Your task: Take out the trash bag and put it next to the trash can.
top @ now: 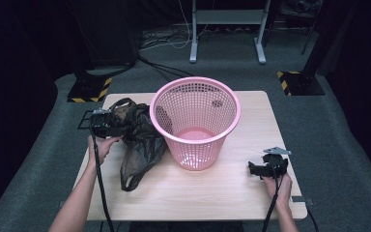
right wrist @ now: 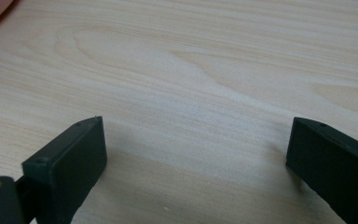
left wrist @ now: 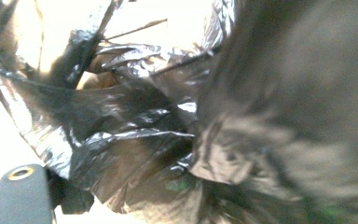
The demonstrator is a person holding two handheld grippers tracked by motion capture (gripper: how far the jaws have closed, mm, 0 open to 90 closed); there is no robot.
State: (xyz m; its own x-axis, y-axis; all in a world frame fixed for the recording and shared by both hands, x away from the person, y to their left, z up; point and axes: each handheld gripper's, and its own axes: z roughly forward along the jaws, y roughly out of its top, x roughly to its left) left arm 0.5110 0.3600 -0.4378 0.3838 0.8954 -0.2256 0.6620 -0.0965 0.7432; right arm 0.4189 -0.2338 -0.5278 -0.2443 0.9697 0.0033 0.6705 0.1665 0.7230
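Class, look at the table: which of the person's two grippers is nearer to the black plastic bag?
The left. The left gripper is right at the black plastic bag, beside the pink basket. The right gripper rests open on the table, apart from the bag, past the basket.

Crinkled, glossy black plastic bag [top: 140,140] beside a perforated pink plastic basket [top: 194,121] on a pale, matt wood-grain table [top: 212,183].

Black tools [top: 257,168], trailing black cables [top: 100,183]
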